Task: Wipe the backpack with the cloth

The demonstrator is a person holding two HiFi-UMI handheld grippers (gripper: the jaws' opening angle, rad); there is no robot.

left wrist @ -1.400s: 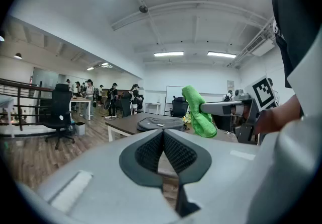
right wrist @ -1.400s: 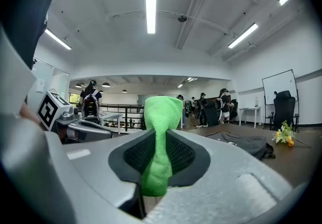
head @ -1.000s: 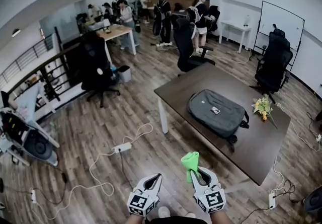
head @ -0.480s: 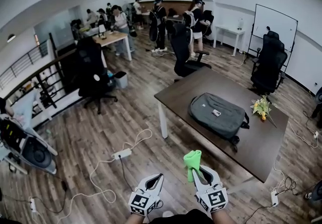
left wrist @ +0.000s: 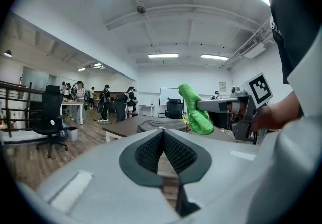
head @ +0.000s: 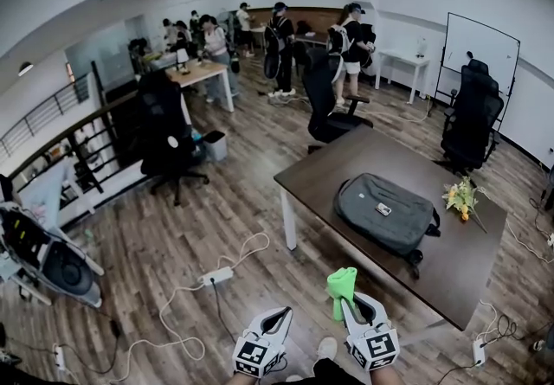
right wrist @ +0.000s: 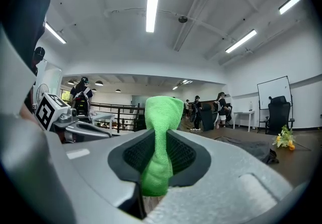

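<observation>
The right gripper (head: 350,304) is clenched on a green cloth (head: 340,285) that stands up out of its jaws. The left gripper (head: 281,316) beside it is closed on nothing. The grey backpack (head: 385,214) lies flat on the dark counter (head: 333,171), well apart from both

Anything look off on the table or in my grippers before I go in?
Nothing stands out. The backpack lies flat on the table, skewed to its edges, with flowers nearby and nothing spilled. The right gripper pinches the green cloth; the left gripper is shut and empty. A power strip lies on the floor.
</observation>
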